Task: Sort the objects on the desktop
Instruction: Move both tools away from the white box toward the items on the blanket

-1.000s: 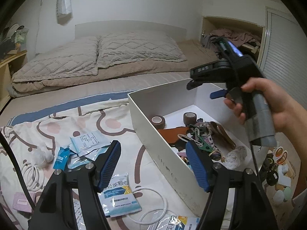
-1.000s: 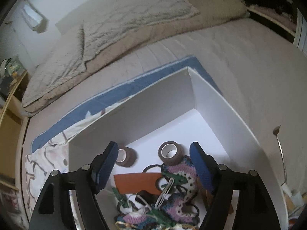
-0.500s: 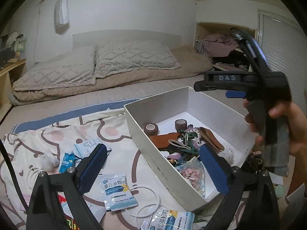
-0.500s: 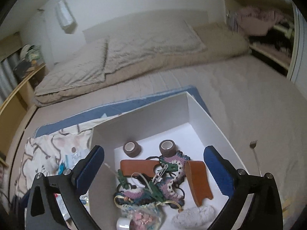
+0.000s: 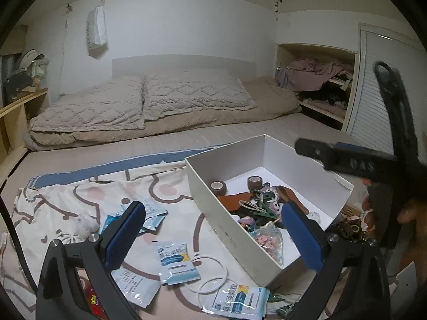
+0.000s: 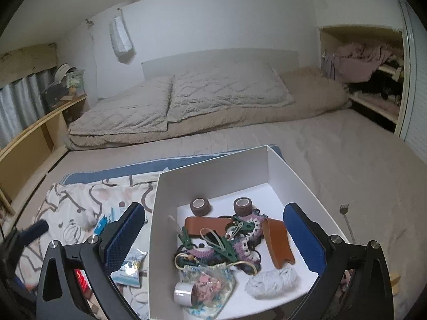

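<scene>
1. Pulled back and up since a second ago – both views now wider, whole white box (image 6: 288, 176) in frame instead of just its far corner; right gripper (image 6: 213, 242) swung out from over the box, seen from the left view off to the right edge.
2. Jaws on both just been opening – left gripper (image 5: 213, 240) spread wide, nothing between the pads; right gripper same, released and empty.
3. Right gripper hanging above the near end of the box, blue pads straddling the pile inside without touching any of it.
4. Left gripper over the patterned sheet (image 5: 66, 202), beside the box's long wall.
5. Already in the box: two tape rolls (image 6: 200, 206) at the back, brown leather pieces (image 6: 277, 242), green clips (image 6: 226, 248), crocheted item, small bag of pink bits (image 6: 210, 285), white fluffy ball (image 6: 272, 280).
6. Still out on the sheet: several blue-and-white packets (image 5: 177, 262), white rings (image 5: 210, 277), a white fluff ball (image 5: 85, 224), more packets at the near edge.
7. Judged roughly halfway – box well filled, but a fair scatter of flat packets left to collect, likely next for the left side.
</scene>
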Available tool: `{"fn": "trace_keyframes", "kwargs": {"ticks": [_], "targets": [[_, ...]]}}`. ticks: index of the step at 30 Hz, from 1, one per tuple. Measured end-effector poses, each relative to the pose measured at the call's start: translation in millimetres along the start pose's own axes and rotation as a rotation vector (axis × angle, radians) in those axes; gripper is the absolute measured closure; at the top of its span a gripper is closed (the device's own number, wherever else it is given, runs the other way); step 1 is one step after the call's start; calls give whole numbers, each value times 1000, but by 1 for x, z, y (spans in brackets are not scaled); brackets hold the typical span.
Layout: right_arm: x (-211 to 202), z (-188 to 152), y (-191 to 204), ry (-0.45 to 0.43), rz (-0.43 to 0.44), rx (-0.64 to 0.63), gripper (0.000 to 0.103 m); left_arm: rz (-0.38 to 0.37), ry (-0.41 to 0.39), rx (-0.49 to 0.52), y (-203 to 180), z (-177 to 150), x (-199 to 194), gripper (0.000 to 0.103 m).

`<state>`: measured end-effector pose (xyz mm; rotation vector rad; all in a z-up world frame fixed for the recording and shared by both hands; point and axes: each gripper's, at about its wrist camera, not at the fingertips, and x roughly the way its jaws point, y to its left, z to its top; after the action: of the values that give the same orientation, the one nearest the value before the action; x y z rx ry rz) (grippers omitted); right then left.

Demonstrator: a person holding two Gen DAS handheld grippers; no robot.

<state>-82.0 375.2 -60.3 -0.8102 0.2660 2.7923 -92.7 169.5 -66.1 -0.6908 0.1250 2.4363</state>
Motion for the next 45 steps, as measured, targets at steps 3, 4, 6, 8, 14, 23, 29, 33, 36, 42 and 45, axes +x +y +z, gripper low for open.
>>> {"fn": "trace_keyframes", "kwargs": {"ticks": [3,4,6,8,14,23,29,33,36,42,45], "targets": [[-9,-6,8,-10,10,-23,0,4,-4,-8,5,0,-7,1],[-12,-7,9,-13,14,-27,0,5,-6,-9,6,0,-9,1],[-18,-10,14,-30,17,-34,0,10,-14,-11,9,-1,-16,1],[-25,-13,18,-49,22,-37,0,14,-23,-11,12,-1,-23,1],[-40,-22,36,-78,54,-58,0,26,-38,-31,29,-2,-40,1],[-59,-42,67,-161,83,-62,0,90,-67,-33,59,-14,-66,1],[-61,-55,84,-174,106,-51,0,113,-82,-47,80,-24,-84,1],[-61,-67,94,-193,98,-51,0,127,-77,-60,95,-31,-91,0],[-59,-77,100,-192,107,-49,0,136,-68,-66,105,-38,-93,0],[-52,-96,110,-175,134,-54,0,159,-58,-72,122,-54,-95,0],[-48,-106,116,-160,132,-88,0,171,-55,-78,131,-63,-96,0]]}}
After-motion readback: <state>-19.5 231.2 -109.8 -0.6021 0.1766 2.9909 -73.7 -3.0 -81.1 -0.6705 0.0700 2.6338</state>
